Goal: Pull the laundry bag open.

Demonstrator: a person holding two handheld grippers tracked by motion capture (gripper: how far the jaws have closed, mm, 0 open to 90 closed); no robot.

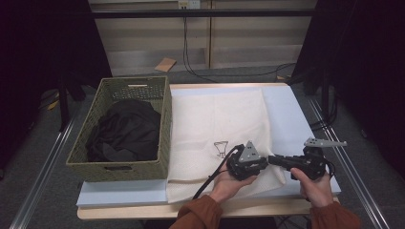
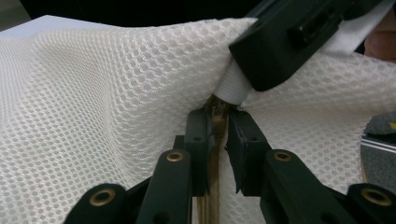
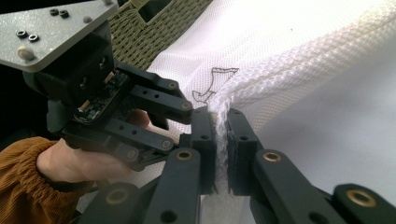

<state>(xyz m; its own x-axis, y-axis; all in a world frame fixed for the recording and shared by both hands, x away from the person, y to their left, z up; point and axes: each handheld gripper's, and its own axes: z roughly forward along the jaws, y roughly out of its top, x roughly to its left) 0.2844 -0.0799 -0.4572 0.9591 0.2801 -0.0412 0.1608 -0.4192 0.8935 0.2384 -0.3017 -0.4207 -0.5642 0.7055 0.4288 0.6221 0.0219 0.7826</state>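
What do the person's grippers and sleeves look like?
Each gripper, left gripper and right gripper, is black with brass-coloured pins and a grey three-cornered plate on top. A black cable trails from the left one. The sleeves are rust-orange.

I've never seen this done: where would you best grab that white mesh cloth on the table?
Judging by its pose, grip the white mesh cloth at its thick near-right edge, coming level from the person's side. That edge bunches into a narrow ridge, which both tools, left and right, already pinch.
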